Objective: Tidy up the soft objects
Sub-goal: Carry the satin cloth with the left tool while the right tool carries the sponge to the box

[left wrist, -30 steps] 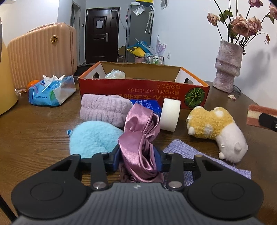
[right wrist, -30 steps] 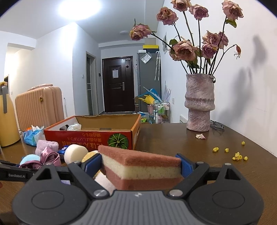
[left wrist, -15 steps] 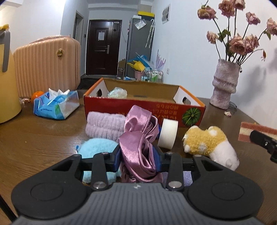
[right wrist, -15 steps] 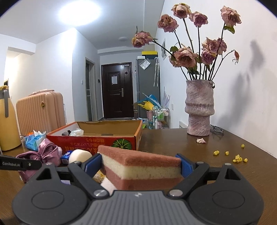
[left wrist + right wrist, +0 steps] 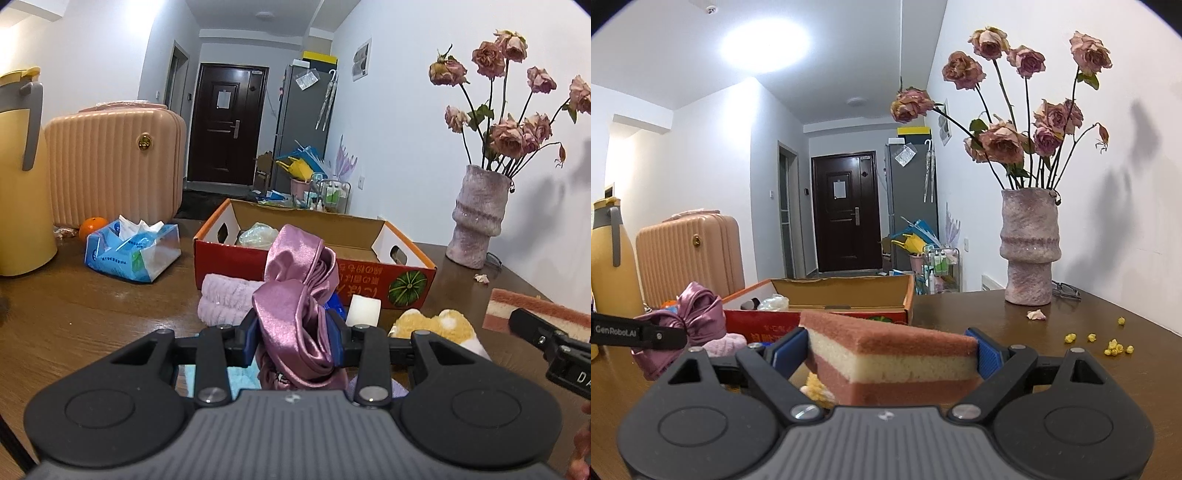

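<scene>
Lifted since a second ago: pink satin bow (image 5: 299, 306) now up off the table and riding in front of the open cardboard box (image 5: 406, 254), where before it sat low among the pile; view tilted up toward the room too. Left gripper (image 5: 295, 339) clamped tight on the bow, blue pads squeezing the fabric. Right gripper (image 5: 892, 354) spread wide but closed on the layered sponge (image 5: 894, 350), pads pressing both ends; also carried nearer the box than earlier, with the left finger and bow now large at its left edge. Step in hand, by judgement: transport of both soft items toward the box, pick phase done for these two. Left on the table in front of the box: lilac fluffy band (image 5: 225, 299), white foam roll (image 5: 364, 310), yellow plush toy (image 5: 432, 325). Next move likely needs carrying each load over the near box wall before letting go, one hand at a time to avoid finger clash. Bow floppy, loose tails could catch on the rim. Vase (image 5: 1028, 251) well to the right, clear of the path.
</scene>
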Available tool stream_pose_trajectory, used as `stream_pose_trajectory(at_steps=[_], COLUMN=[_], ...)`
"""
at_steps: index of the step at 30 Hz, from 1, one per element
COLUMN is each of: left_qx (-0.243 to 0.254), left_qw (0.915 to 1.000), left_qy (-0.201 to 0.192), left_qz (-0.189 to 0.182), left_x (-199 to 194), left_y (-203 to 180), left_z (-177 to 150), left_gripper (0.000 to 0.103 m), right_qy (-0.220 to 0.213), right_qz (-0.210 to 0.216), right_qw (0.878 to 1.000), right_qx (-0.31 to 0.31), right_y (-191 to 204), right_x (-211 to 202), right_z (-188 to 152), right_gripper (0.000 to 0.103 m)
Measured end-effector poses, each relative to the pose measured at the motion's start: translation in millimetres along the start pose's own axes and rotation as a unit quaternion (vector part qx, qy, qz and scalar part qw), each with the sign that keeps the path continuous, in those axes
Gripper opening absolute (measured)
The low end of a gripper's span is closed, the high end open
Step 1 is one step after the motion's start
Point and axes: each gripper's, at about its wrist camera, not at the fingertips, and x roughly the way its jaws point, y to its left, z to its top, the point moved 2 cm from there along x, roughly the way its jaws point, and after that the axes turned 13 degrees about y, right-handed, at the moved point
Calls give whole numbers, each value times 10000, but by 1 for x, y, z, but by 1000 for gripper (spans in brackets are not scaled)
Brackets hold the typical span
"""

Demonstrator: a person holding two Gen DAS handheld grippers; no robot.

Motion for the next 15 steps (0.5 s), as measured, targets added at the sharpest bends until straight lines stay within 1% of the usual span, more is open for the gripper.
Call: stream_pose_trajectory(at_steps=[9,15], left_qx=[-39,-159], left_qw=[9999,9996], left_qy=[-135,-225], left_qz=[42,104], left_x=[-3,-2], left_y=[3,8], left_z=[6,15], left_gripper=[38,38], right_qy=[-179,-275], right_qz=[30,87], right_qw=[9998,9995], right_qx=[-85,-109], right_y=[18,27], right_x=[0,6], right_z=[4,13], right_gripper=[90,91])
